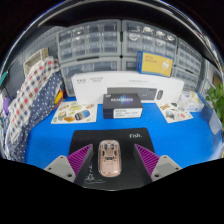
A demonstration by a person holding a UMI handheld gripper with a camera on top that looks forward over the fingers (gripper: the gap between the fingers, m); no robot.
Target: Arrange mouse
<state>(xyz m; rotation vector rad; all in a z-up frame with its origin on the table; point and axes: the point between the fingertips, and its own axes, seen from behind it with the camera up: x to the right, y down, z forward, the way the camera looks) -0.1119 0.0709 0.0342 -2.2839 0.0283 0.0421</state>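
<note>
Mouse [109, 158]: pinkish, resting on black mat [118, 140], lower end cut off. Gripper [111, 160]: fingers spread, mouse between pads [80, 158], contact not discernible.

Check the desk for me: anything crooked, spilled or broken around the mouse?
Nothing stands out. The mouse lies straight between the open tongs, with a gap either side, on the blue mat just short of the black mouse pad. No spill or damage shows.

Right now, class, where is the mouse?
In the gripper view, the mouse sits between the open jaws, on the near edge of the black mouse mat, which lies on the blue table.
</note>
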